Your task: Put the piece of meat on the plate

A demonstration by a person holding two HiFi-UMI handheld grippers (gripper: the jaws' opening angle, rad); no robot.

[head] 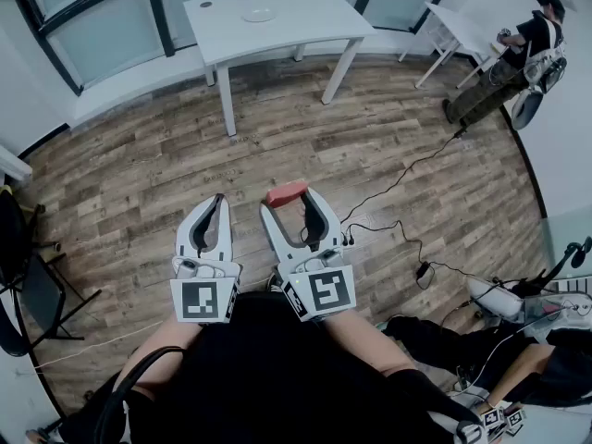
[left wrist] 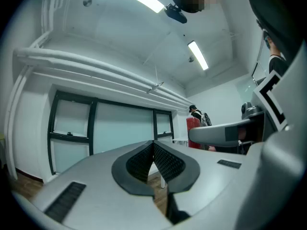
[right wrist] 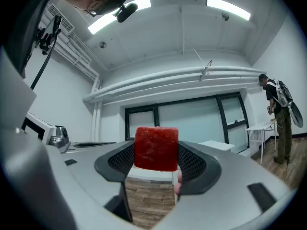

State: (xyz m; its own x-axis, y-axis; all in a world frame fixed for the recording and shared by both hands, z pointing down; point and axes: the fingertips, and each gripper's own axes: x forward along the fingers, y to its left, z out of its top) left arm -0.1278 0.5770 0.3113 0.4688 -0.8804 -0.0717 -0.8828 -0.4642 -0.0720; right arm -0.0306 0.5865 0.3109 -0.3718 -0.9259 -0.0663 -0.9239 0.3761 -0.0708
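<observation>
You hold your left gripper (head: 218,202) and right gripper (head: 289,202) out level in front of you, just beside each other, with their marker cubes (head: 203,300) nearest your body. The left gripper's jaws are pressed together with nothing between them. The right gripper's jaws stand wide, their pads clamped on either side of the piece of meat (right wrist: 156,147). Your bare forearms (head: 356,336) run back from the grippers to your torso.

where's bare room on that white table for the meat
The table is mostly bare: the near half in front of the plate and the strip to its right. Only the plate and a small dark spot at the far left corner take room.
</observation>
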